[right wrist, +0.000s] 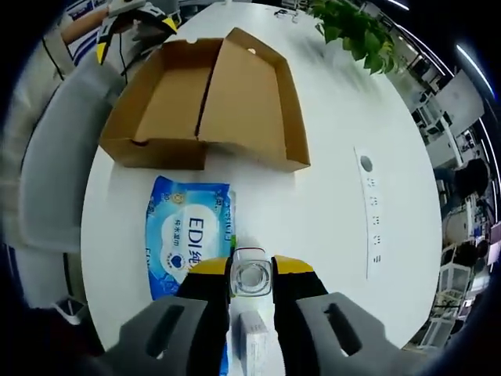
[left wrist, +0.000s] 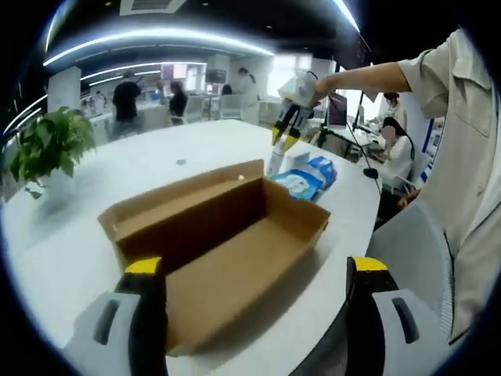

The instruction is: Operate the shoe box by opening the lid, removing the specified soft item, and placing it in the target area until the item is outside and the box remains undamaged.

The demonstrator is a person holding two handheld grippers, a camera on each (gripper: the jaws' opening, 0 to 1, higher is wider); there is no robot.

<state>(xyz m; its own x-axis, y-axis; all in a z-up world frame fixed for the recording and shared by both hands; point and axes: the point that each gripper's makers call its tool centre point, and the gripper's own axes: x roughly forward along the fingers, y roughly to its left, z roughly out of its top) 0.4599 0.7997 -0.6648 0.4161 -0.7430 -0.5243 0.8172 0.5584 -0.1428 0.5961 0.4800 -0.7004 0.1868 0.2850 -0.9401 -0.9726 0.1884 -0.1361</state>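
Observation:
The brown cardboard shoe box (left wrist: pixel 235 235) lies open on the white table (left wrist: pixel 156 164), lid folded back, its inside bare. My left gripper (left wrist: pixel 257 266) stands open just in front of the box, nothing between its yellow-tipped jaws. Beyond the box lies a blue pack of wipes (left wrist: pixel 311 176). My right gripper (left wrist: pixel 283 139) hangs over the table past it, shut on a slim white bottle (left wrist: pixel 275 160). In the right gripper view the bottle's clear round top (right wrist: pixel 250 278) sits between the jaws of my right gripper (right wrist: pixel 250 266). The wipes pack (right wrist: pixel 188 235) lies between it and the box (right wrist: pixel 207 98).
A small white carton (right wrist: pixel 254 345) lies under the bottle, beside the wipes. A potted plant (left wrist: pixel 47 145) stands at the table's far left. Grey chairs (right wrist: pixel 55 157) line the table's edge. A socket strip (right wrist: pixel 368 211) is set into the tabletop. People sit and stand at desks behind.

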